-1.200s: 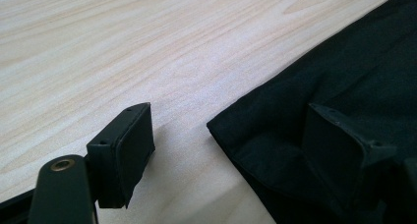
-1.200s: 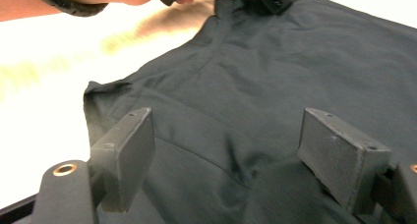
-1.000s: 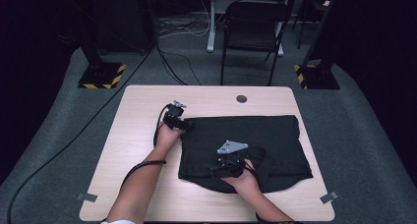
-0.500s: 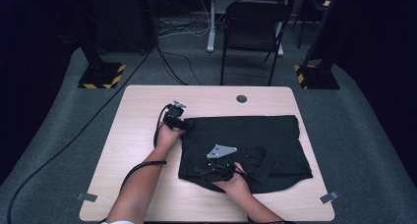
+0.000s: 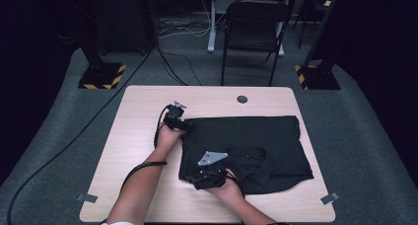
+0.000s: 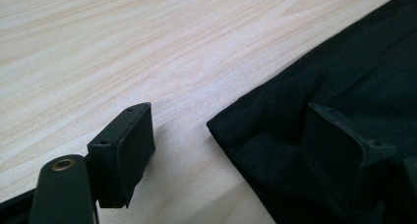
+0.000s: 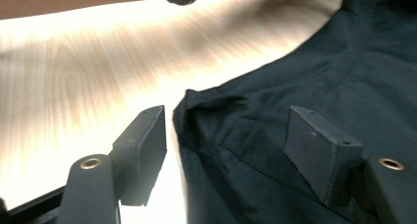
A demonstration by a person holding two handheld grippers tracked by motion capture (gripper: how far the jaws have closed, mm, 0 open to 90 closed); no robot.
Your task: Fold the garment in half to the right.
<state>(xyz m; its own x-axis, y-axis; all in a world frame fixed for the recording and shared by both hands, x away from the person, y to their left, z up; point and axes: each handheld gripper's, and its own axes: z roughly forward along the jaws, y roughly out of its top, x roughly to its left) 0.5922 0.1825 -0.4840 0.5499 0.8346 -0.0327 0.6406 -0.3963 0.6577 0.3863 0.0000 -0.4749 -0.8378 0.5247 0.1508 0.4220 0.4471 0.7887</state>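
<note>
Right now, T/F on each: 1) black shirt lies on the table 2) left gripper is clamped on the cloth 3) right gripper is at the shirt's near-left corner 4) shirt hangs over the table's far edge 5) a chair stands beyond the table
1) The black shirt lies on the table. True.
2) The left gripper is clamped on the cloth. False: its jaws stand apart around the shirt's edge, not pressing it.
3) The right gripper is at the shirt's near-left corner. True; its jaws have just been closing, still apart around the corner.
4) The shirt hangs over the table's far edge. False: it lies wholly on the tabletop.
5) A chair stands beyond the table. True.
</note>
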